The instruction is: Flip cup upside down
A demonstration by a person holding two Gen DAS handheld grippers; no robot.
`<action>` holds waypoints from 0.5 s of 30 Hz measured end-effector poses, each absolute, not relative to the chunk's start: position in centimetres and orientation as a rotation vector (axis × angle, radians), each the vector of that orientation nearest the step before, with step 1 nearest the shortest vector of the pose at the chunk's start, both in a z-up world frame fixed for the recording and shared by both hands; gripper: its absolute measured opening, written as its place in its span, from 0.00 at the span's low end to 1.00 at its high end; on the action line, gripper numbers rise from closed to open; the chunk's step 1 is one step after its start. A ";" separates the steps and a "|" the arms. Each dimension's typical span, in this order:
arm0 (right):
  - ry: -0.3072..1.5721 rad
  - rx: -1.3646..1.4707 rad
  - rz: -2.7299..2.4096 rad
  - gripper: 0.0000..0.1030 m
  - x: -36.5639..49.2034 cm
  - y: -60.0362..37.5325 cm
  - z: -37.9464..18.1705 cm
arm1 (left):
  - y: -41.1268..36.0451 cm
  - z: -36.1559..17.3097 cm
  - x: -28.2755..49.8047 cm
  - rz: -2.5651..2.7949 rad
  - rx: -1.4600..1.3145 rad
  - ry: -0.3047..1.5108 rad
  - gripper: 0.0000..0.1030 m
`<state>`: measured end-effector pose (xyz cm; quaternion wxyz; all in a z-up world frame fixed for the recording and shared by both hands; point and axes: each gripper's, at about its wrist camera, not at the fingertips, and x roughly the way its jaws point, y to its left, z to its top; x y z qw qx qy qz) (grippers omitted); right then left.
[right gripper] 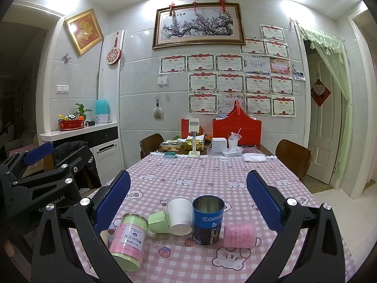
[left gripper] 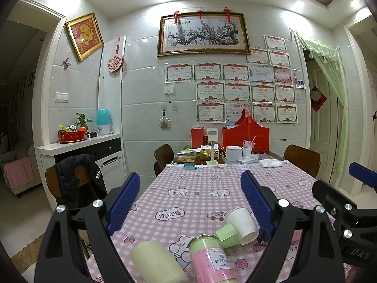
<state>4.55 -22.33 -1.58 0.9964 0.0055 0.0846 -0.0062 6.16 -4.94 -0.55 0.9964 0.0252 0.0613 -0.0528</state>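
Note:
Several cups stand near the front of the table with the pink checked cloth. In the right wrist view a dark blue metal cup stands upright with its mouth up. A white paper cup, a small green cup and a pink cup stand mouth down. A pink and green tin is at the left. My right gripper is open above them, empty. My left gripper is open and empty above the white cup, the green cup, the tin and a pale yellow cup.
The far end of the table holds a red bag, a white box, food containers and a stand. Wooden chairs stand on both sides, one with a black jacket. A sideboard is at the left.

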 end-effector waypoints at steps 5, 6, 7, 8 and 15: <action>0.168 0.010 -0.013 0.92 4.5 -22.3 -1.6 | -4.9 -0.5 6.1 -0.105 0.050 0.120 0.83; 0.168 0.010 -0.013 0.92 4.5 -22.4 -1.6 | -4.9 -0.5 6.1 -0.107 0.050 0.121 0.83; 0.167 0.010 -0.013 0.92 4.5 -22.3 -1.6 | -5.0 -0.5 6.1 -0.107 0.051 0.121 0.83; 0.166 0.010 -0.013 0.92 4.4 -22.3 -1.5 | -5.0 -0.5 6.1 -0.106 0.052 0.120 0.83; 0.165 0.009 -0.012 0.92 4.4 -22.2 -1.5 | -5.0 -0.4 6.0 -0.109 0.052 0.118 0.83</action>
